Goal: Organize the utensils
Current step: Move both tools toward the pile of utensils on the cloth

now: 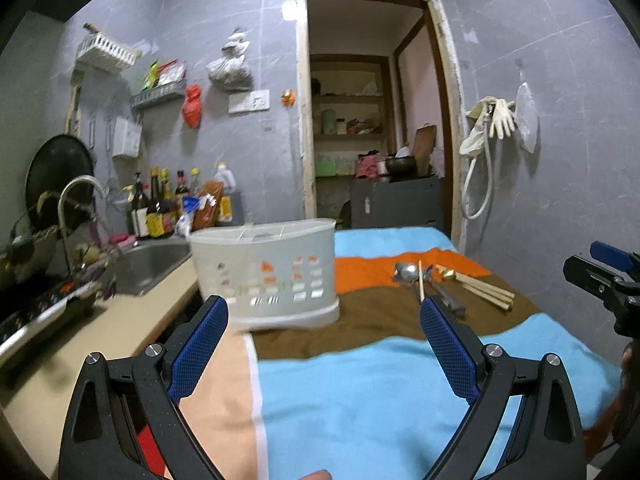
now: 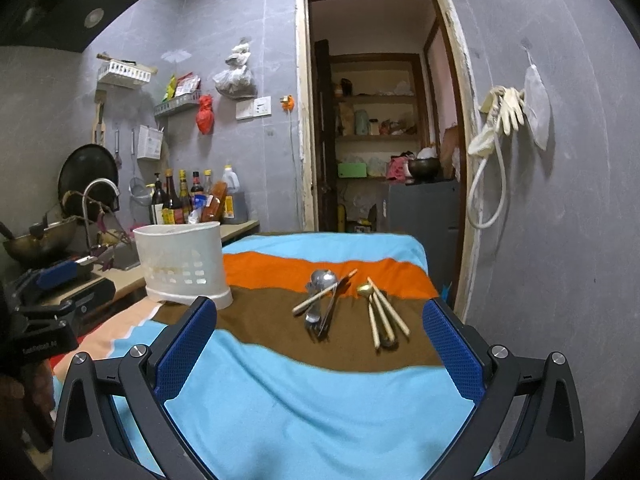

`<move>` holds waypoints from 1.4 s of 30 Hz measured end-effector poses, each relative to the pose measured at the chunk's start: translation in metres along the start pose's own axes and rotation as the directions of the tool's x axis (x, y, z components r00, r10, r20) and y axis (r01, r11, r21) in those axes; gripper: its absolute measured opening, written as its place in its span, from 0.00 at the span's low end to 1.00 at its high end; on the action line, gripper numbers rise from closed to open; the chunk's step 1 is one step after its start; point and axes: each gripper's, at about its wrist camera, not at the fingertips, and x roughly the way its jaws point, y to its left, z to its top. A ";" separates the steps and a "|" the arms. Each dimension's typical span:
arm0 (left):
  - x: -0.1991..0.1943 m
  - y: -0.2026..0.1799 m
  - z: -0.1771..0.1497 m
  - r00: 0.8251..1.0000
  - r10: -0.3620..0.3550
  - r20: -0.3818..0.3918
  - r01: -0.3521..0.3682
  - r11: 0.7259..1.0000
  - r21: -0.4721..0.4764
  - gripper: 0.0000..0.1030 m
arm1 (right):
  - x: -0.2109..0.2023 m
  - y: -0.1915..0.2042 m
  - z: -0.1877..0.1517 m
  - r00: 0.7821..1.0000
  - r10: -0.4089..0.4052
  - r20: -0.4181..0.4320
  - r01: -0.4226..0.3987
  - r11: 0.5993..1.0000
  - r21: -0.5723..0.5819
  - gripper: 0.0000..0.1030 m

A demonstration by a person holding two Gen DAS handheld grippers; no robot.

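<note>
Utensils: two loose groups lie on the brown band of the striped cloth (image 2: 320, 420) that covers the worktop. One group is a silver spoon (image 2: 323, 280) with a dark-handled piece and a single chopstick (image 2: 316, 299) crossed over it; the other, just beside it, is a gold spoon (image 2: 365, 289) among several pale chopsticks (image 2: 386, 316).
Holder: white slotted utensil holder (image 2: 182, 266) stands upright at the cloth's left edge, near the sink (image 1: 154, 266), well apart from both groups. No utensil shows above its rim in either view.
Left gripper: left gripper (image 1: 324, 336) is spread wide and holds nothing; it points at the gap between holder and utensils.
Right gripper: right gripper (image 2: 320, 340) is likewise wide apart and empty, aimed squarely at the utensil groups.
Step in hand: likely the first pick, with nothing sorted yet.
Doing it well: take the top piece first, probably the lone chopstick that lies over the silver spoon, so the pile beneath is not dragged along. Come down with the fingers straddling its shaft crosswise, near the middle.
Cloth: soft fabric may bunch under the fingertips; close on the utensil alone and lift straight up.
Placing: tip each piece upright and lower it handle or tip first into one compartment, keeping like with like. The left gripper could steady the light holder.
Risk: thin round sticks may roll or slip from the pads.
</note>
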 end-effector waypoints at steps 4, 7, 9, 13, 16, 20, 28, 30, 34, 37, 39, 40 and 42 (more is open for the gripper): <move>0.014 -0.009 0.023 0.999 -0.030 0.023 0.029 1.000 0.009 0.91 | 0.007 -0.025 0.020 1.000 -0.002 -0.003 0.002 1.000 -0.021 1.00; 0.028 -0.015 0.036 0.998 -0.050 0.040 0.049 0.999 0.020 0.91 | 0.016 -0.040 0.034 1.000 -0.003 -0.003 0.003 1.000 -0.024 1.00; 0.039 -0.019 0.045 0.996 -0.076 0.046 0.075 0.997 0.021 0.91 | 0.027 -0.053 0.047 1.000 -0.003 -0.018 0.002 1.000 -0.024 1.00; 0.066 -0.028 0.061 0.990 -0.142 0.025 0.142 0.990 0.009 0.91 | 0.048 -0.076 0.065 0.999 0.018 -0.033 -0.018 1.000 -0.017 1.00; 0.088 -0.039 0.070 0.979 -0.202 -0.006 0.202 0.979 0.004 0.91 | 0.066 -0.092 0.075 0.999 0.019 -0.038 -0.019 1.000 -0.024 1.00; 0.117 -0.058 0.077 0.963 -0.265 -0.051 0.266 0.964 0.019 0.91 | 0.092 -0.111 0.076 0.997 0.017 -0.078 -0.019 0.999 -0.030 1.00; 0.173 -0.075 0.064 0.931 -0.320 -0.173 0.324 0.946 -0.007 0.77 | 0.148 -0.135 0.060 0.971 0.078 -0.226 -0.077 0.997 0.013 0.82; 0.188 -0.077 0.060 0.917 -0.330 -0.222 0.333 0.943 -0.024 0.67 | 0.160 -0.137 0.054 0.960 0.095 -0.263 -0.094 0.995 0.016 0.71; 0.213 -0.082 0.052 0.891 -0.337 -0.305 0.343 0.939 -0.036 0.47 | 0.182 -0.138 0.043 0.936 0.128 -0.329 -0.131 0.991 0.013 0.55; 0.234 -0.082 0.045 0.861 -0.333 -0.384 0.338 0.939 -0.057 0.33 | 0.200 -0.141 0.036 0.912 0.155 -0.381 -0.159 0.987 0.020 0.44; 0.248 -0.080 0.039 0.837 -0.332 -0.434 0.332 0.940 -0.080 0.28 | 0.210 -0.143 0.033 0.898 0.170 -0.407 -0.174 0.984 0.029 0.38; 0.255 -0.079 0.036 0.825 -0.335 -0.456 0.331 0.939 -0.092 0.27 | 0.215 -0.143 0.031 0.890 0.180 -0.419 -0.184 0.982 0.032 0.37; 0.269 -0.075 0.032 0.802 -0.331 -0.497 0.321 0.941 -0.109 0.24 | 0.224 -0.143 0.028 0.873 0.196 -0.446 -0.203 0.979 0.032 0.33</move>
